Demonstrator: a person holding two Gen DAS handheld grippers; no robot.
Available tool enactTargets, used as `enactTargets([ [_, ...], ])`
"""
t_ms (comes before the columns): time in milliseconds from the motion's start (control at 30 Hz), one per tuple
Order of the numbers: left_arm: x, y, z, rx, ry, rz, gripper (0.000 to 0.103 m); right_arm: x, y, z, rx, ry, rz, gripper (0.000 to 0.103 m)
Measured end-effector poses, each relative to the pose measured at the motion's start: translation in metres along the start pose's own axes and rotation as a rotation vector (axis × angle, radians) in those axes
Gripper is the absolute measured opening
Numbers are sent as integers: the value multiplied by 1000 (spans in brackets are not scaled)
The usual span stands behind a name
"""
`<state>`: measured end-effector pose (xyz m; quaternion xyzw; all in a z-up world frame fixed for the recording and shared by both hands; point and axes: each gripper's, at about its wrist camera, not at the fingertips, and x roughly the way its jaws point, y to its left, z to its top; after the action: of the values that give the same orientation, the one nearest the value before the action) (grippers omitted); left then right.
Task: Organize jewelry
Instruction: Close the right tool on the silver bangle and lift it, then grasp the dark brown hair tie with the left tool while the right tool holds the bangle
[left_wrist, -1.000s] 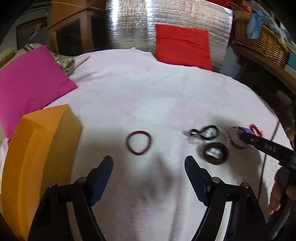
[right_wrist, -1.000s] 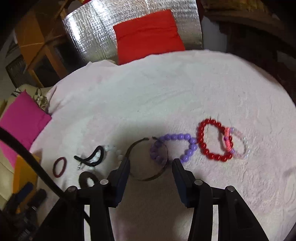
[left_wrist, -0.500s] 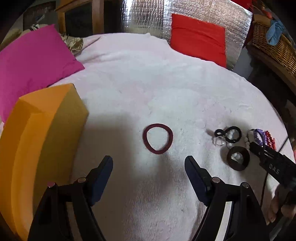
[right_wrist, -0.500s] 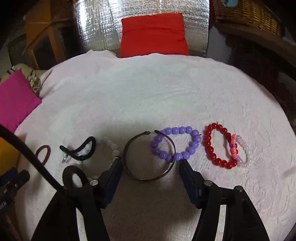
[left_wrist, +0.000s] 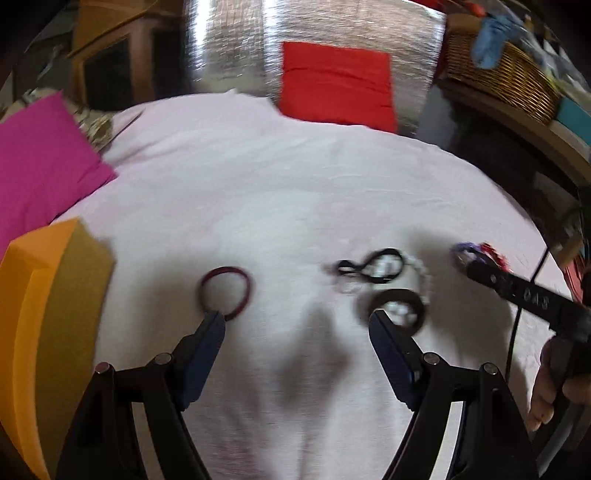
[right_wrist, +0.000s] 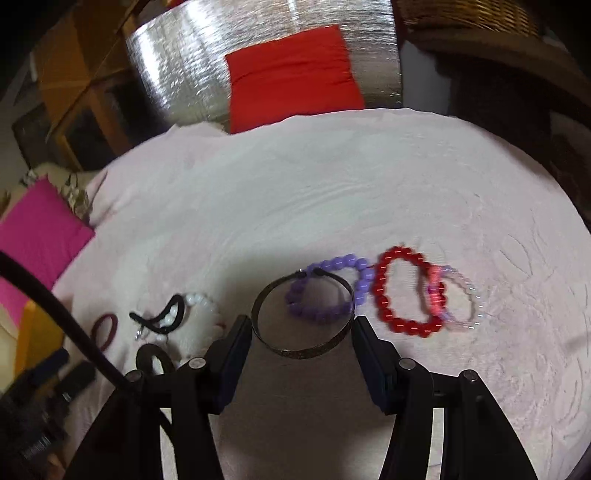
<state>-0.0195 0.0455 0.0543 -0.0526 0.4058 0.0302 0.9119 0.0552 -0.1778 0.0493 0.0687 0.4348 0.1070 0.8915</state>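
In the left wrist view alone, an orange foam block (left_wrist: 44, 332) is seen at the near left, and the left gripper (left_wrist: 295, 325) is held spread wide with nothing between its fingers. One fingertip (left_wrist: 213, 321) overlaps the near edge of a maroon hair tie (left_wrist: 245, 286) in the picture; whether they touch cannot be told. A dark ring (left_wrist: 419, 308) lies by the other fingertip, with a black hair tie (left_wrist: 369, 267) beyond it.

Only the right wrist view shows the bracelets clearly. The right gripper (right_wrist: 301, 325) has just been opening; it is partly spread, nothing is pinched, and a bronze bangle (right_wrist: 295, 352) lies on the pink blanket (right_wrist: 332, 192) just ahead of its fingertips. A purple bead bracelet (right_wrist: 360, 284) overlaps the bangle; a red bead bracelet (right_wrist: 384, 299) and a pale pink one (right_wrist: 469, 299) lie further right. A red cushion (right_wrist: 291, 77) leans against silver foil (right_wrist: 177, 66) at the back.
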Motion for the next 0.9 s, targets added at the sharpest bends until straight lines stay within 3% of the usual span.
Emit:
enactTargets([
  [267,15,-49,-2,102,29,-44,84,-4,-16,2,23,5,3,59],
  [500,32,-50,-2,39,60,-89,82,-8,-29,2,39,11,11,59],
  [533,32,-48,-2,27,60,-103,77,-9,-31,2,42,12,14,59],
  [567,32,-47,-2,22,63,-115,55,-10,-33,2,47,13,18,59],
  [600,34,-46,-3,16,72,-135,42,-11,-35,2,52,15,20,59],
  [667,35,-46,-2,10,78,-146,37,-13,-40,2,68,22,31,59],
  [700,35,-47,-2,15,78,-149,29,-14,-42,2,76,25,38,59],
  [767,32,-47,-2,21,75,-164,22,-17,-44,3,92,30,57,59],
  [900,21,-41,-2,11,60,-165,21,-24,-41,4,133,39,135,57],
])
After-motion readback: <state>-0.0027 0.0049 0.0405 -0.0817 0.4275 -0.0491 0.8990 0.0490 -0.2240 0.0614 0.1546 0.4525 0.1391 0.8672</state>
